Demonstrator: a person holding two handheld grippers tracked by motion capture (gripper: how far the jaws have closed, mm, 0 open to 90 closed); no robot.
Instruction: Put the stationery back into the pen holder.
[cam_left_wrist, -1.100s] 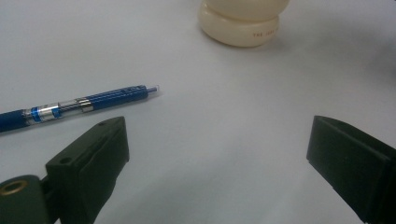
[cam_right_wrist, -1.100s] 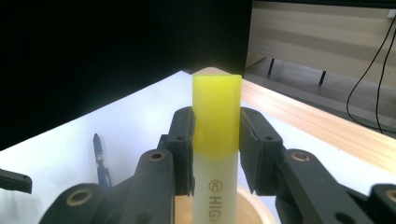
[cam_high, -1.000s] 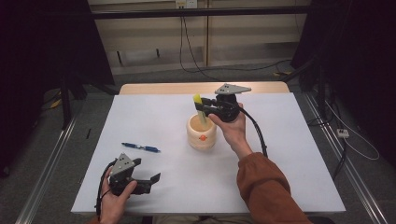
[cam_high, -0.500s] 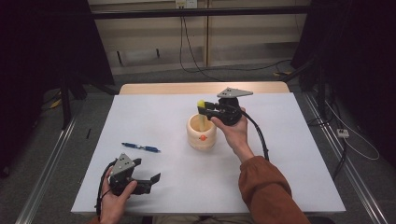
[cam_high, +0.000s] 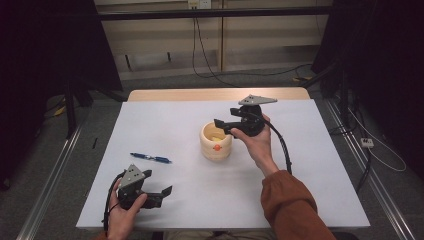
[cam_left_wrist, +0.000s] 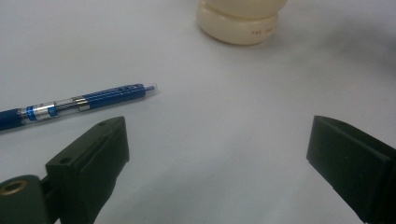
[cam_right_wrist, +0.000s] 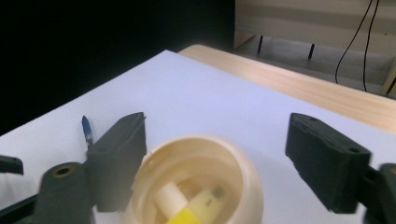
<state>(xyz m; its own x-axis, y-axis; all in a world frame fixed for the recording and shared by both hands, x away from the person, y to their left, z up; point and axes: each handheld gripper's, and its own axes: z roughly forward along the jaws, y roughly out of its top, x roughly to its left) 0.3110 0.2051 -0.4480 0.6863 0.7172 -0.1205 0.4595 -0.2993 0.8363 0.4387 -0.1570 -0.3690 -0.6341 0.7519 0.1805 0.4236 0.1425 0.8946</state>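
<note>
A cream round pot (cam_high: 216, 150) stands mid-table, with an orange mark on its front. A yellow marker (cam_right_wrist: 187, 215) lies inside the pot (cam_right_wrist: 245, 177) beside a pale stick. My right gripper (cam_high: 222, 127) hovers just over the pot's far rim. In the right gripper view the right gripper (cam_right_wrist: 215, 140) has just been opening its jaws and is open, with nothing pressed between them. A blue pen (cam_high: 150, 158) lies left of the pot. My left gripper (cam_high: 163, 196) rests open near the front left edge, and in its own view the left gripper (cam_left_wrist: 217, 140) points past the pen (cam_left_wrist: 79, 103) toward the pot (cam_left_wrist: 238, 28).
The white tabletop (cam_high: 310, 165) has free room to the right and in front of the pot. A wooden strip (cam_high: 210, 94) runs along its far edge. Cables lie on the floor beyond, and metal rails (cam_high: 55, 175) run along both sides.
The yellow marker that my right gripper held above the pot now lies inside it. The right jaws have spread apart. The left gripper has stayed put.
</note>
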